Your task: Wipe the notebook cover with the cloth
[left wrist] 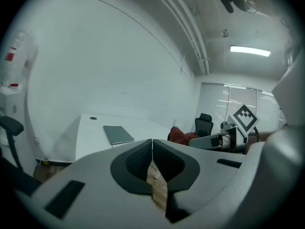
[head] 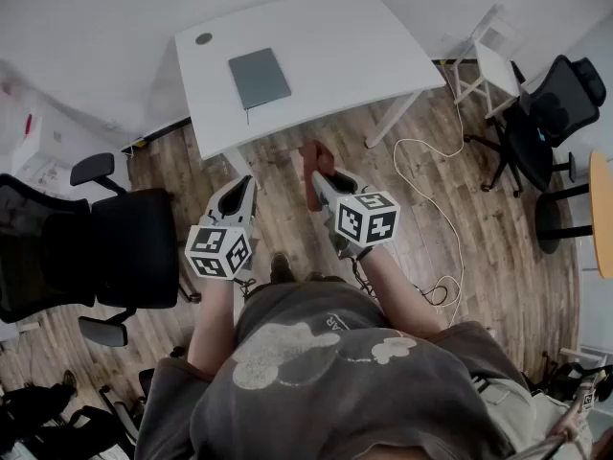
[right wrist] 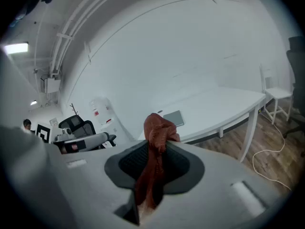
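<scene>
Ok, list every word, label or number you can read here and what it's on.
Nothing reads clearly.
Left cube, right cube: square marker patterns, no letters.
Shirt print: too blurred to read.
White unit, red labels: too small to read.
Notebook cover: no print visible.

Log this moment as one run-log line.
phase: before wipe | right tongs: shut on cloth | left tongs: shut, empty | notebook: flat on table, untouched
</scene>
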Demonstrator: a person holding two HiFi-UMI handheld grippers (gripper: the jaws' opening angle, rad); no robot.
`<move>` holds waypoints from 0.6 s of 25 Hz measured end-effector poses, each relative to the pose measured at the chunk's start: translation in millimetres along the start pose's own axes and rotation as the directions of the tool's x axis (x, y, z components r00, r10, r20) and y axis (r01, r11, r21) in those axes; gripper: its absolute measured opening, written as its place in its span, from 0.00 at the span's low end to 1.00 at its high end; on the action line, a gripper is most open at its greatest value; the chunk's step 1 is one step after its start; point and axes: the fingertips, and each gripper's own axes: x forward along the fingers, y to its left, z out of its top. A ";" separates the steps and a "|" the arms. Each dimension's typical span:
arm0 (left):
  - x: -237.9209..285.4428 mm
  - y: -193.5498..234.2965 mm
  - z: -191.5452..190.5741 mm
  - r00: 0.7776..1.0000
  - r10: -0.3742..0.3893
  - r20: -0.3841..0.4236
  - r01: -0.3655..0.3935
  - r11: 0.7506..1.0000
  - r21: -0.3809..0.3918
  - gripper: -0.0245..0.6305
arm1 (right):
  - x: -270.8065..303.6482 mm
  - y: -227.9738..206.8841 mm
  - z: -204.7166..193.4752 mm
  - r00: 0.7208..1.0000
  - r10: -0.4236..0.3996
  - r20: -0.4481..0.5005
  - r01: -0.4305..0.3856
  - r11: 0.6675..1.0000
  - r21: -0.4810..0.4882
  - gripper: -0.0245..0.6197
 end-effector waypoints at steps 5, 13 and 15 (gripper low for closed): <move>3.4 1.7 -0.5 1.000 -0.005 -0.003 0.005 1.000 -0.019 0.03 | 2.2 -2.0 -0.1 1.000 0.004 -0.005 -0.004 1.000 0.004 0.17; 11.0 14.0 0.3 1.000 0.002 -0.008 -0.002 1.000 -0.031 0.03 | 14.5 -3.0 1.0 1.000 0.002 -0.020 -0.002 1.000 0.002 0.17; 13.6 17.2 -0.1 1.000 0.002 -0.011 -0.003 0.999 -0.034 0.03 | 18.5 -1.3 1.9 1.000 0.019 -0.023 -0.020 1.000 -0.008 0.17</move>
